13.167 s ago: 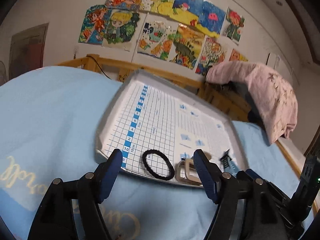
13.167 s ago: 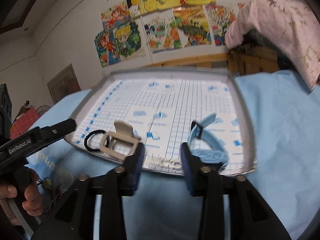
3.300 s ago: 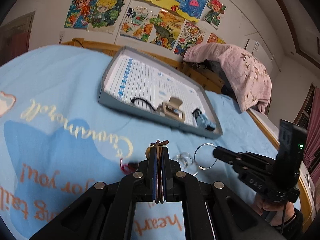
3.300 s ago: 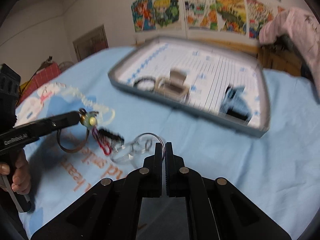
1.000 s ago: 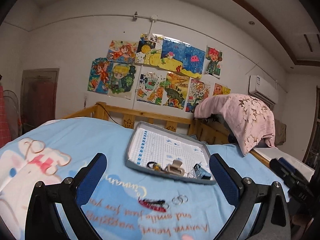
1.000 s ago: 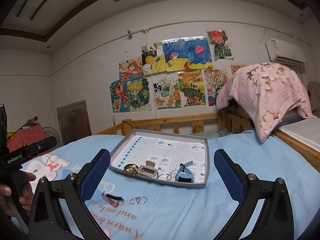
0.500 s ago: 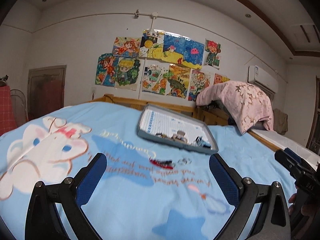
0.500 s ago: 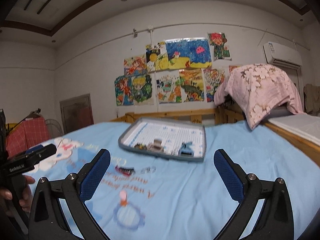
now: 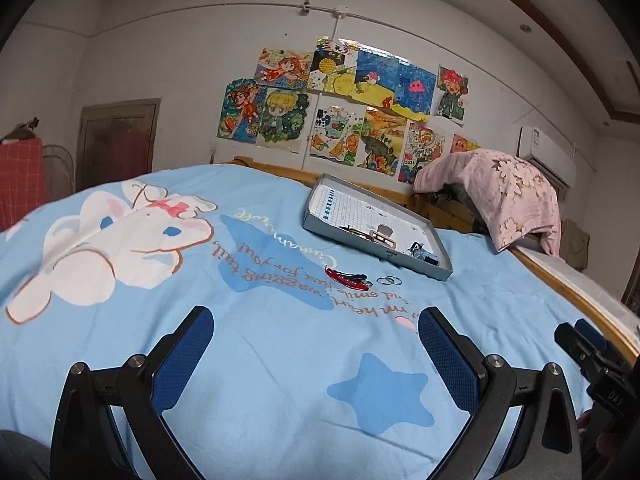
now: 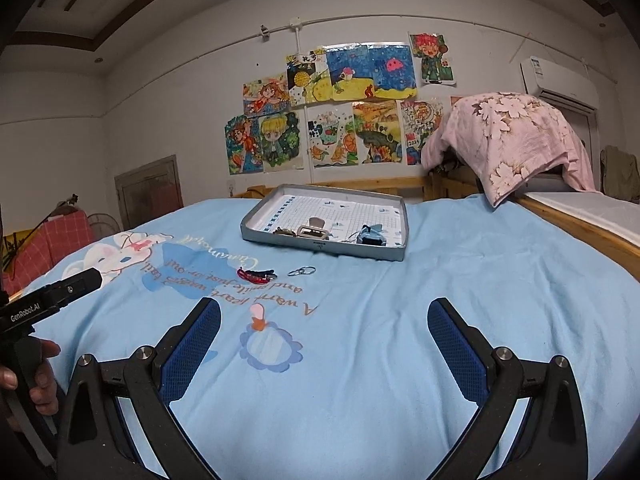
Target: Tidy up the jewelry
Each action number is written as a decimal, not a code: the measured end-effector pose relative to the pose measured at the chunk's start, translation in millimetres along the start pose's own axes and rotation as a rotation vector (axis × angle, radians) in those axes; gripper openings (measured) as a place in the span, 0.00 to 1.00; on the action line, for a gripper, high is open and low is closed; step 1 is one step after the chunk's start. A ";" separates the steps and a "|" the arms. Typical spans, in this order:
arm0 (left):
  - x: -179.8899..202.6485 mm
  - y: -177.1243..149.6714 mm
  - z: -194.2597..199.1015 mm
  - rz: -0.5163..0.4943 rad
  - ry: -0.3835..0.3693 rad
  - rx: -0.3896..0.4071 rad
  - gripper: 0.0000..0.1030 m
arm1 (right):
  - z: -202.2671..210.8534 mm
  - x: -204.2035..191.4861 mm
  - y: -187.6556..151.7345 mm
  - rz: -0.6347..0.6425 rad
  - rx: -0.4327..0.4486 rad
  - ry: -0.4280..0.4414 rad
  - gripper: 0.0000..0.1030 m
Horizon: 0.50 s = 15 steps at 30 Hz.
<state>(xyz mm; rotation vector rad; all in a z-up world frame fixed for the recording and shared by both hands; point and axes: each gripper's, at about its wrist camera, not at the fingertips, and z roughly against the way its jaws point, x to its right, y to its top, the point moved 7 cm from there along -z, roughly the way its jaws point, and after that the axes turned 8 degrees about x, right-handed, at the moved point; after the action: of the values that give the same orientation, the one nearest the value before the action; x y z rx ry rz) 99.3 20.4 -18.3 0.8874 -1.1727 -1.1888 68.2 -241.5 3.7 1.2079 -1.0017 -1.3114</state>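
A grey tray [image 9: 320, 229] [image 10: 256, 236] with a grid sheet lies far back on the blue bedsheet. It holds a beige hair claw [image 9: 383, 236] [image 10: 313, 231], a blue item [image 10: 372, 236] and small dark pieces. In front of the tray on the sheet lie a red and black hair clip [image 9: 346, 277] [image 10: 256, 274] and linked silver rings [image 9: 389, 280] [image 10: 302, 270]. My left gripper [image 9: 316, 350] and right gripper [image 10: 324, 342] are both wide open and empty, well back from the tray, low over the sheet.
A wooden bed rail [image 10: 580, 224] runs along the right edge. A pink floral blanket [image 10: 516, 144] hangs over the headboard at the back right. Drawings [image 10: 340, 108] cover the wall. The left gripper's body shows at the left of the right wrist view [image 10: 52, 300].
Both grippers have pulled back and tilted down towards the sheet; the tray and loose items now look farther away. Both stay wide open.
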 end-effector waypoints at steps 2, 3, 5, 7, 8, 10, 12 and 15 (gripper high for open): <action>2.4 3.2 -6.3 -0.032 0.013 -0.013 1.00 | -3.5 -0.4 2.3 -0.006 0.001 0.010 0.99; 3.5 5.5 -10.0 -0.044 0.018 -0.022 1.00 | -6.0 -1.5 4.5 -0.004 0.005 0.012 0.99; 5.3 10.8 -19.6 -0.069 0.015 -0.044 1.00 | -13.5 -1.9 11.3 0.006 0.006 0.019 0.99; 5.0 18.4 -30.6 -0.086 0.021 -0.060 1.00 | -24.3 -3.2 21.4 0.016 0.007 0.034 0.99; 4.3 25.2 -39.3 -0.087 0.018 -0.063 1.00 | -30.2 -5.0 26.6 0.023 0.009 0.038 0.99; 4.1 34.9 -53.8 -0.080 0.012 -0.074 1.00 | -45.8 -6.6 41.8 0.048 0.020 0.050 0.99; 4.2 42.4 -74.6 -0.070 -0.008 -0.109 1.00 | -58.6 -8.4 55.3 0.059 0.043 0.058 0.99; 2.7 50.8 -105.5 -0.066 -0.005 -0.124 1.00 | -90.5 -7.3 72.6 0.078 0.067 0.058 0.99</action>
<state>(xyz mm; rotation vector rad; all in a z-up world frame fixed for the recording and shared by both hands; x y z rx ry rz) 213.1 20.3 9.4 0.8349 -1.0684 -1.3036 168.0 -235.9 63.0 1.2384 -1.0473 -1.1841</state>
